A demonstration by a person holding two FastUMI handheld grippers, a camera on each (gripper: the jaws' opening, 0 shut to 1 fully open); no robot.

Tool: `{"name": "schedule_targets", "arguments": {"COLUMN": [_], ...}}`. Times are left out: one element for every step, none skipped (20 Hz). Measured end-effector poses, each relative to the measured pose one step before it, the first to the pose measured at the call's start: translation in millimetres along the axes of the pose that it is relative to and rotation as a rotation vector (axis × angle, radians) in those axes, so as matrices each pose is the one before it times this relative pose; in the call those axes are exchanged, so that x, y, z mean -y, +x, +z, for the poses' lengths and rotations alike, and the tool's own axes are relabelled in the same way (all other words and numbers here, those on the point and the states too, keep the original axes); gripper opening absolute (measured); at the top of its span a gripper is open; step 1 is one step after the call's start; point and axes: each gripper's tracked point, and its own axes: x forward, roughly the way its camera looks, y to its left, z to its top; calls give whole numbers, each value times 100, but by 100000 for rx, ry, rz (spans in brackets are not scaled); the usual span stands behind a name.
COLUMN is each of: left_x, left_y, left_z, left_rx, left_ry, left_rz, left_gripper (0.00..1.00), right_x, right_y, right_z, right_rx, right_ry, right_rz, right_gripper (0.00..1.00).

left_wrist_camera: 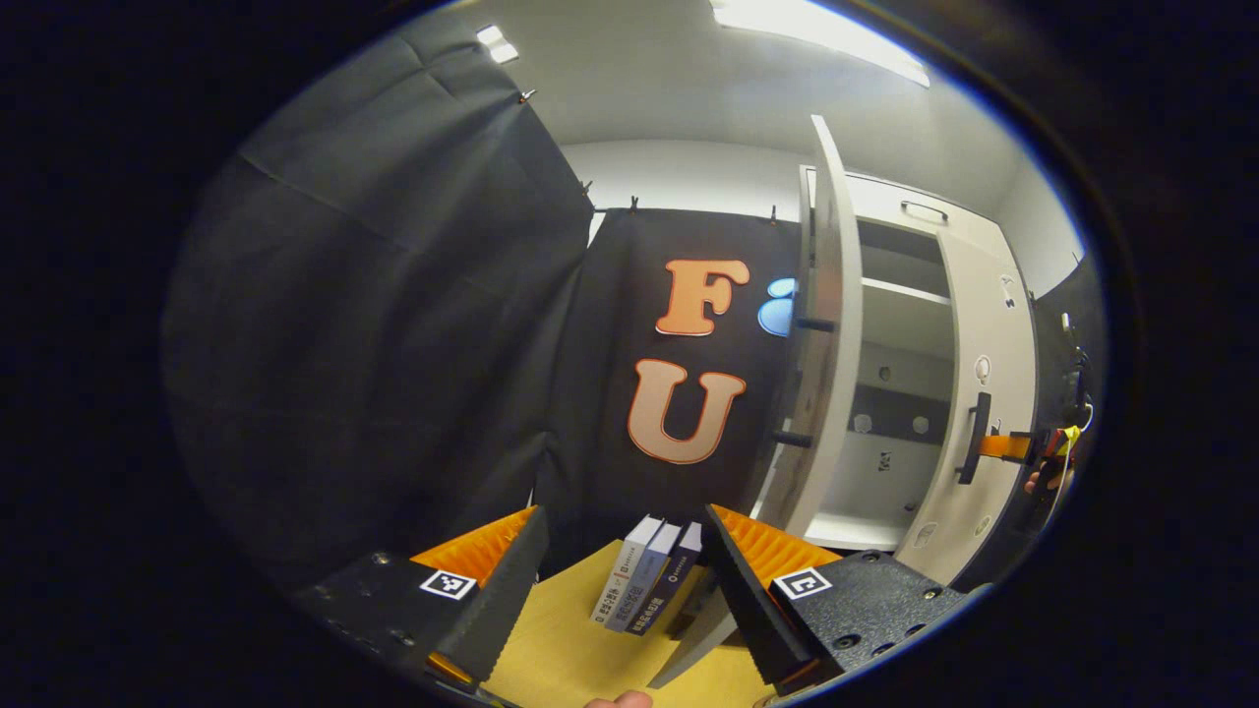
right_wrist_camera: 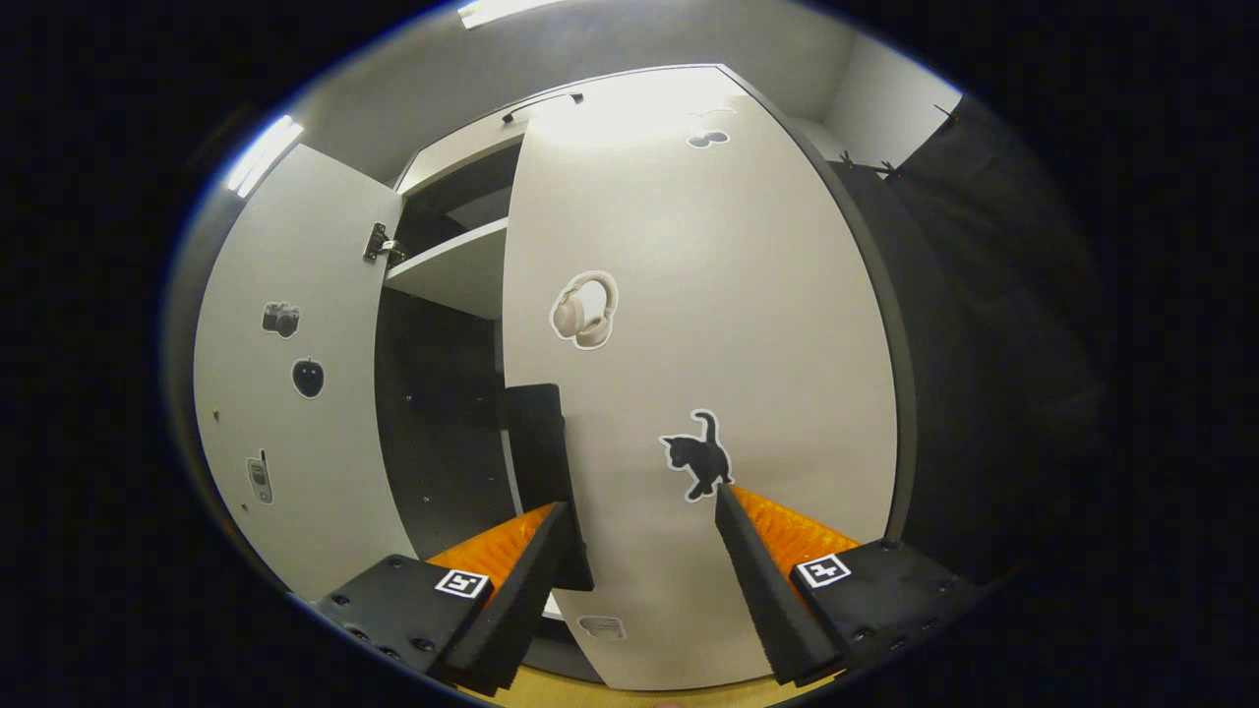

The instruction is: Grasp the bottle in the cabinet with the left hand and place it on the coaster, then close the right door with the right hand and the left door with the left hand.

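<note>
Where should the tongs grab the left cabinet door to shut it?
Best bet is the lower bar handle on the left door. The door stands wide open, seen edge-on, and the bar juts out from its outer face on the booth-wall side, so the open left tongs could come from that side and close around it.

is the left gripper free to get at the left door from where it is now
Probably yes. The left gripper is open and holds nothing, and the left door stands open just ahead to its right with nothing between them. The books on the table sit lower, clear of the door's edge.
</note>
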Motion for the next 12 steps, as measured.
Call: {"name": "schedule_targets", "arguments": {"left_x": [-486,-301,-34,184,358,528,668,944,933,708,724,677], "left_y": [883,988,1021,843,808,706,735,579,646,602,533,344], "left_z": [475,627,708,625,736,560,536,421,314,284,177,119], "left_rx": [28,654,1074,1725,2076,1709,1374,936,793,649,432,344], "left_ry": [-352,-425,157,742,1275,1148,458,-229,-689,-816,-612,-363], "left_rz": [1072,582,344,-359,-922,-1002,-1157,-1808,-2029,-1635,-1527,-1447], "left_gripper": [92,95,95,94,94,94,94,94,94,97,97,94], "right_x": [72,72,38,96,256,304,486,385,368,288,407,481], "right_y": [-255,-306,-328,-607,-1131,-1183,-1386,-1320,-1213,-1217,-1215,-1082], "right_z": [-14,205,280,329,309,91,-2,-99,67,-7,-232,-227], "right_rx": [-624,348,718,1140,450,-194,-574,-440,251,-344,-493,-587], "right_ry": [373,567,362,-3,-359,-1123,-1564,-1903,-1875,-1727,-1427,-510], "right_rz": [-466,-561,-110,-61,-600,-661,-1257,-1031,-813,-600,-829,-1188], "right_gripper": [97,97,98,98,98,98,98,98,98,98,98,98]}}
